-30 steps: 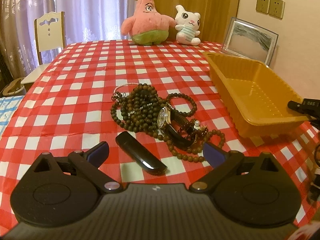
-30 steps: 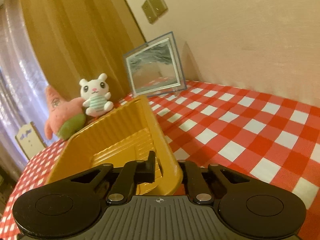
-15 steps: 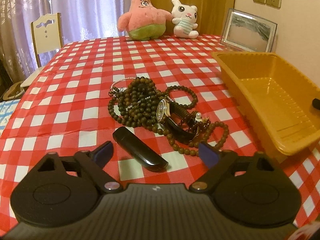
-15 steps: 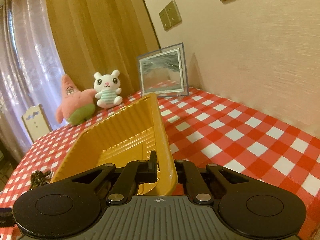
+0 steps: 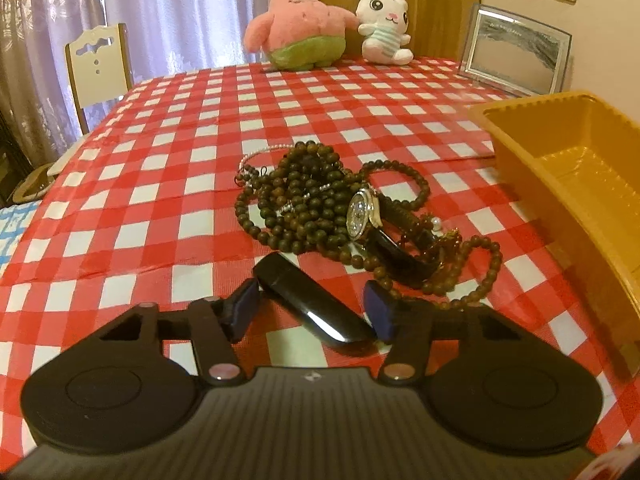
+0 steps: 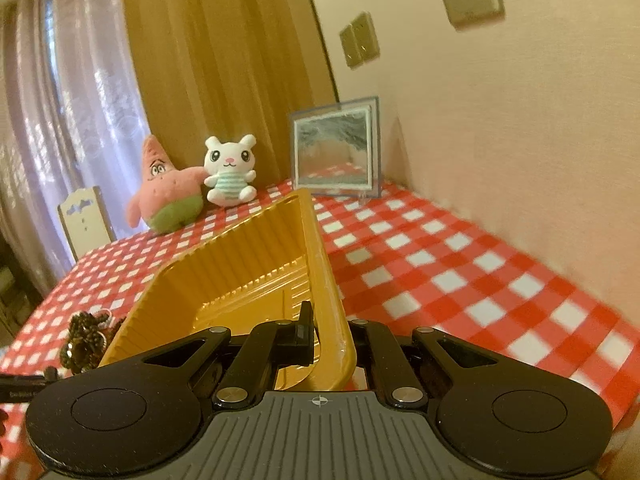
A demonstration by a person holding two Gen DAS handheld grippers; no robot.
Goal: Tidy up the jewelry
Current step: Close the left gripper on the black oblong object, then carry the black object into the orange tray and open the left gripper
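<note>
A tangle of dark bead strings (image 5: 308, 200) with a silver-faced watch (image 5: 362, 214) on a black strap lies mid-table on the red checked cloth. Just in front lies a glossy black oblong object (image 5: 308, 300). My left gripper (image 5: 312, 308) hangs low over it, jaws closing, with the object between the blue pads (image 5: 245, 304); a gap still shows on the left side. My right gripper (image 6: 330, 336) is shut on the near rim of the yellow plastic tray (image 6: 240, 264), which is tilted. The tray (image 5: 516, 148) sits right of the beads (image 6: 86, 336).
At the table's far edge stand a pink star plush (image 5: 300, 24) and a white bunny plush (image 5: 382, 24), with a framed picture (image 5: 516, 54) against the wall at the right. A white chair (image 5: 100, 68) stands beyond the left corner. Curtains hang behind.
My left gripper has sunk towards the black object and its jaws have narrowed around it. The right gripper has rolled and shifted with the tray, bringing the bead pile into its view.
</note>
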